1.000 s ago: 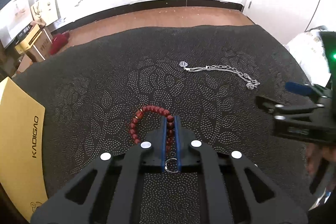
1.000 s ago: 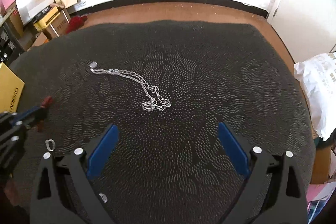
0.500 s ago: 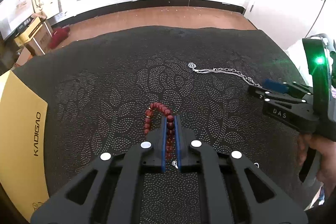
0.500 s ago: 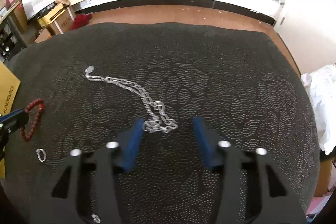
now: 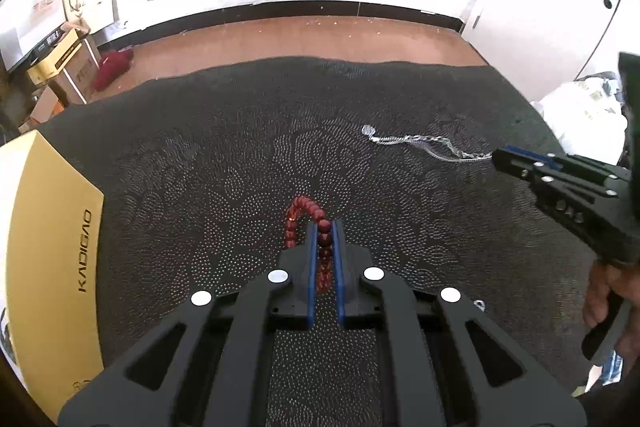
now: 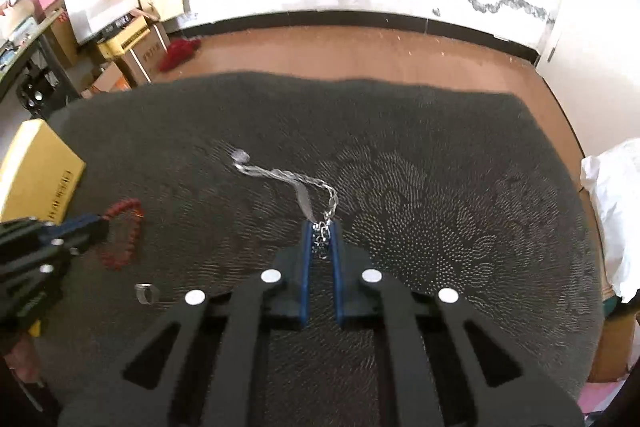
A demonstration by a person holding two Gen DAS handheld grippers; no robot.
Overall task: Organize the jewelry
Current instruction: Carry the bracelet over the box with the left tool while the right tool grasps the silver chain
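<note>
Since a second ago the right claw (image 6: 320, 243) has gone from spread wide above the silver chain (image 6: 288, 175) to clamped on it, and it has come up: the chain's near end now rises off the cloth while its pendant end (image 6: 240, 156) still lies on the dark patterned cloth (image 6: 440, 187). Left claw (image 5: 324, 251) has barely shifted, with the same grip as before.

Left claw: clenched on the red bead bracelet (image 5: 306, 217). Beads run between the blue pads (image 5: 313, 267); the free loop curves out ahead and to the left of the tips.

Right claw: clenched on the bunched links at the chain's near end. In the left wrist view the chain (image 5: 412, 143) stretches from its pendant toward the right claw (image 5: 504, 157) at the right edge, with part of a hand (image 5: 600, 299) on the grip below.

Small silver ring (image 6: 146, 293) lies on the cloth, just left of the right claw's frame, apart from the bracelet (image 6: 122, 235).

Yellow box (image 5: 52, 251) marked KADIGAO sits at the left edge of the cloth, well apart from both pieces. Cardboard boxes (image 6: 120, 27) are stacked by the far wall on the brown floor (image 6: 360, 51). White bundle (image 6: 616, 219) sits off the cloth's right edge.
</note>
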